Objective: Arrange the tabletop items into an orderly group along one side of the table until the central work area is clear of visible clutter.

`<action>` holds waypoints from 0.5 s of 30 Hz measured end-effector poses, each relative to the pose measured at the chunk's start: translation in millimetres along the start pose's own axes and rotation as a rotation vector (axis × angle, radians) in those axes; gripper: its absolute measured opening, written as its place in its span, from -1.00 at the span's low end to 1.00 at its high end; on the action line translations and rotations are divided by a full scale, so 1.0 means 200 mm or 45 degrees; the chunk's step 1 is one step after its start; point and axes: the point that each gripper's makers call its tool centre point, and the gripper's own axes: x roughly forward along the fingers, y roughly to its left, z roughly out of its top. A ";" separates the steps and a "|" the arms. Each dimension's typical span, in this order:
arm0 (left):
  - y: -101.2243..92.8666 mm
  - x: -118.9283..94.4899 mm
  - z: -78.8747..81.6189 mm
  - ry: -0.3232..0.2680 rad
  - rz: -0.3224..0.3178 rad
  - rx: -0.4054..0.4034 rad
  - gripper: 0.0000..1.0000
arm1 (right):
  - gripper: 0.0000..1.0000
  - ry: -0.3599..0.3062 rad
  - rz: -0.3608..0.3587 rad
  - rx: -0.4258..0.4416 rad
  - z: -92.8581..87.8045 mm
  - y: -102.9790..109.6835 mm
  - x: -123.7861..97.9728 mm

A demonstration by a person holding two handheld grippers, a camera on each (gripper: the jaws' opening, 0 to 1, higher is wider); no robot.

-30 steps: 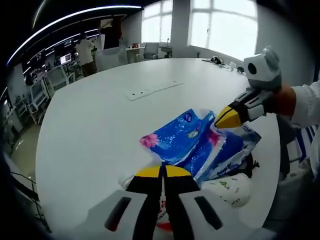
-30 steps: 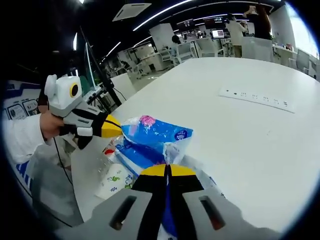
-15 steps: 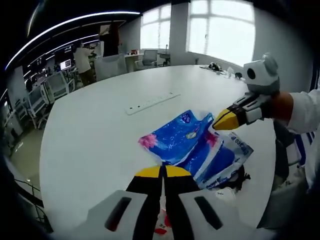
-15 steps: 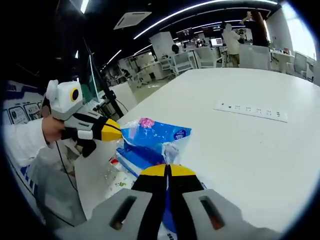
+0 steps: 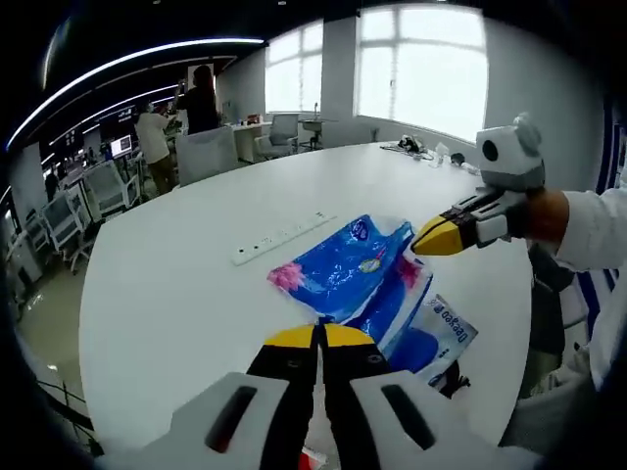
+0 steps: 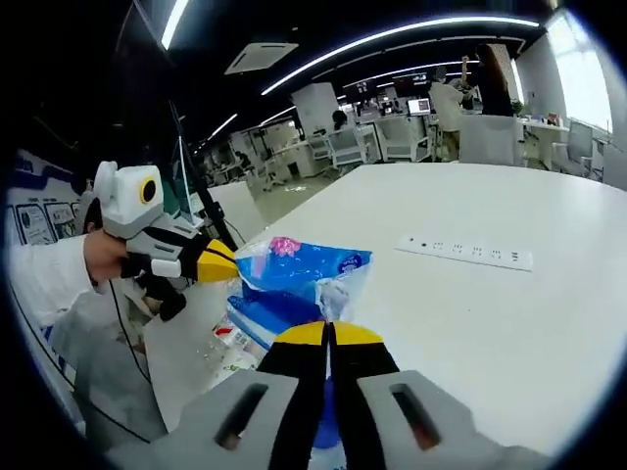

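Left gripper [image 5: 318,338] nearest in the left gripper view, jaws pressed together along the yellow tips with no gap showing; whether anything was pinched between them could not be told. Just beyond those tips, a blue plastic tissue pack [image 5: 343,266] with pink flower prints, lying on the white table [image 5: 167,294]. To the right of it and partly under it, a second blue pack [image 5: 431,328] with white lettering, near the table's edge. Something small and dark [image 5: 453,377] beside that second pack, too unclear to name. A red-and-white scrap [image 5: 312,458] low between the left gripper's jaws, mostly hidden.

Right gripper [image 5: 436,238] reached in from the right of that view, held by a hand [image 5: 549,213] in a white sleeve [image 5: 598,230], yellow tips closed together and resting at the upper right corner of the flowered pack.

In the right gripper view, the right gripper [image 6: 328,338] also with jaws together, the crinkled plastic edge of the tissue pack [image 6: 304,269] directly ahead of the tips. Left gripper [image 6: 217,262] entered from the left, its yellow tip touching the pack's left end.

Farther on, past both packs, a white power strip [image 5: 279,237] flat on the table, well apart from the grippers. Beyond the table, office chairs [image 5: 211,152], desks, bright windows [image 5: 421,64] and standing people [image 5: 152,132].
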 end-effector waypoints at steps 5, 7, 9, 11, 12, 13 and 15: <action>-0.07 0.05 0.09 -0.026 -0.021 0.019 -1.00 | -1.00 -0.026 -0.034 -0.019 0.04 -0.07 -0.08; -0.09 0.07 0.12 -0.029 -0.028 0.024 -1.00 | -1.00 -0.036 -0.048 -0.017 0.05 -0.10 -0.11; -0.11 0.09 0.15 -0.034 -0.036 0.032 -1.00 | -1.00 -0.044 -0.065 -0.018 0.06 -0.14 -0.15; -0.13 0.12 0.18 -0.044 -0.046 0.033 -1.00 | -1.00 -0.051 -0.079 -0.020 0.07 -0.17 -0.18; -0.14 0.13 0.20 -0.048 -0.053 0.033 -1.00 | -1.00 -0.055 -0.087 -0.022 0.07 -0.18 -0.19; -0.16 0.14 0.21 -0.048 -0.058 0.035 -1.00 | -1.00 -0.057 -0.093 -0.020 0.08 -0.20 -0.21; -0.18 0.17 0.23 -0.051 -0.067 0.045 -1.00 | -1.00 -0.063 -0.109 -0.020 0.08 -0.23 -0.24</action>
